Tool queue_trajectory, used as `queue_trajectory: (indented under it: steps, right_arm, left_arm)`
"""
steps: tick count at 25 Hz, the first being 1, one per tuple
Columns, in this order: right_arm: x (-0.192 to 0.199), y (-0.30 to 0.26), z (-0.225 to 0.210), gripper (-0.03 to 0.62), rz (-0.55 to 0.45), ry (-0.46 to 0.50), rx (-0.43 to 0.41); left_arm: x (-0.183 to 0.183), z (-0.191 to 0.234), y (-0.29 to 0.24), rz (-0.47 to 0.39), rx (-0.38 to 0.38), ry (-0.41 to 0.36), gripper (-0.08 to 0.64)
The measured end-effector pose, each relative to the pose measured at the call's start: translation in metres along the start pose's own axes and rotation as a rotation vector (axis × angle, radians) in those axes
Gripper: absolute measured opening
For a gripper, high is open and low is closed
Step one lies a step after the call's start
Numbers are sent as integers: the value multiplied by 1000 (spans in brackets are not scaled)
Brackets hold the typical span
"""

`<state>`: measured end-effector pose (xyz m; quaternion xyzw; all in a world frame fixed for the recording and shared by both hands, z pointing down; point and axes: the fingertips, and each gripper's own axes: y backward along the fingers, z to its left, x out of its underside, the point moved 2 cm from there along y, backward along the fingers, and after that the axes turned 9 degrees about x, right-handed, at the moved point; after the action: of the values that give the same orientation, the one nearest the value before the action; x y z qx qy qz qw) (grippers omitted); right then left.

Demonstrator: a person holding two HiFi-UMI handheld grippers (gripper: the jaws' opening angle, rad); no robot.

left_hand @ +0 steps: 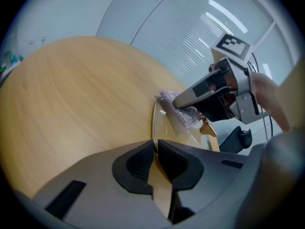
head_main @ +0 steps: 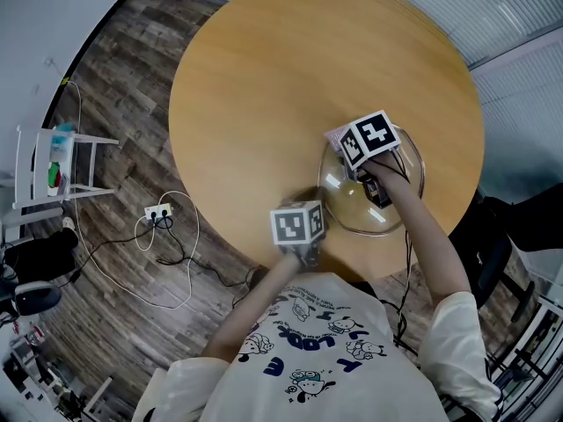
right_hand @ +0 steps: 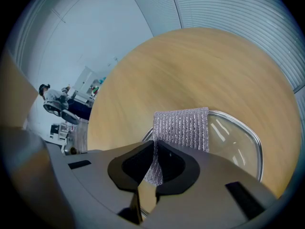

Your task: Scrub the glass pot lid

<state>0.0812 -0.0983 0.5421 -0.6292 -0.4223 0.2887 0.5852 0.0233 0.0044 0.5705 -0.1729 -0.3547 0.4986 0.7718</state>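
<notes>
Round wooden table (head_main: pixel 264 77) is carrying the glass pot lid (right_hand: pixel 233 137) — left gripper (left_hand: pixel 156 146) is clamping its near rim, right gripper (right_hand: pixel 156 146) is gripping the scrub pad (right_hand: pixel 181 128), lid lying directly ahead beneath it.

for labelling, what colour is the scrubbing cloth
The scrubbing cloth: silvery grey, ribbed; best in right gripper view.

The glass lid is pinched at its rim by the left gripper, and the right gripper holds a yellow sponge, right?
No yellow sponge: the right gripper view shows the right gripper holding a silvery mesh pad. The left gripper does pinch the rim of the glass lid.
</notes>
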Motion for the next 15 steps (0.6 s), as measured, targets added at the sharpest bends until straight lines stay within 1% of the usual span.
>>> queue_trajectory:
  steps: [5, 15]
  right_arm:
    - [-6, 0, -9, 48, -14, -19, 4]
    - [-10, 5, -29, 48, -44, -89, 10]
  left_arm:
    - [-2, 2, 0, 1, -2, 0, 37]
    - [-2, 2, 1, 1, -4, -2, 37]
